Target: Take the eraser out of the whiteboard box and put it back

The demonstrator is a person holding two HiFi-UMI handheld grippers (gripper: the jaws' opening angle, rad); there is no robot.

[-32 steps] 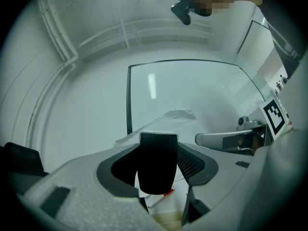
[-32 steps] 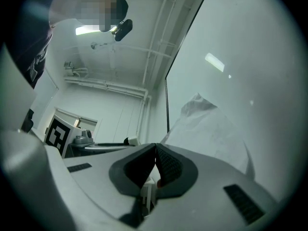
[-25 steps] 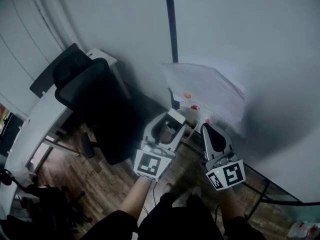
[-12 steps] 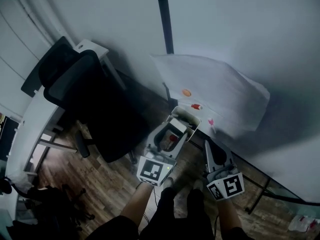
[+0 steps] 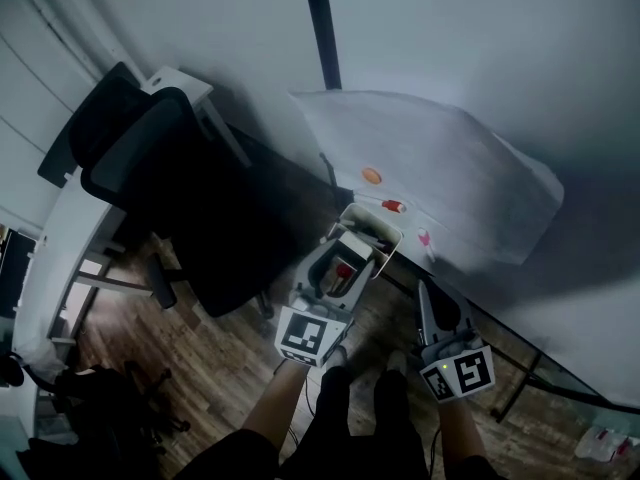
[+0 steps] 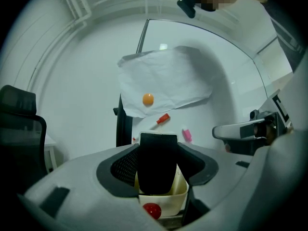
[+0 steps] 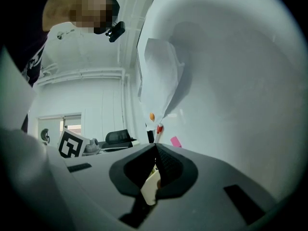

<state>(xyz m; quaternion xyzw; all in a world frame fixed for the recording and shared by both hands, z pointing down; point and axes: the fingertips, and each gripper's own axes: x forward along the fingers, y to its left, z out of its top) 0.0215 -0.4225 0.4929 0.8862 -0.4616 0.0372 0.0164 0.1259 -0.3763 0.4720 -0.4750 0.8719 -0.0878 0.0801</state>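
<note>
In the left gripper view a black eraser (image 6: 156,162) stands upright between the jaws of my left gripper (image 6: 156,170), which is shut on it. Its lower end is at the mouth of the cream whiteboard box (image 6: 166,201), which has a round red magnet (image 6: 152,210) on its front wall. In the head view the left gripper (image 5: 345,258) reaches to the box (image 5: 375,230) at the foot of the whiteboard (image 5: 480,58). My right gripper (image 5: 424,290) hangs to the right of the box, jaws together and nothing held. In its own view the right gripper (image 7: 155,148) points along the board.
A paper sheet (image 5: 440,163) is held on the whiteboard by an orange magnet (image 5: 371,176), with a red marker (image 5: 393,206) and a pink piece (image 5: 423,238) below it. A black office chair (image 5: 170,198) and white desk (image 5: 60,238) stand to the left on the wooden floor (image 5: 230,378).
Both grippers have come down. The left one has brought the eraser down to the box's mouth. The right one sank beside it, still shut.
</note>
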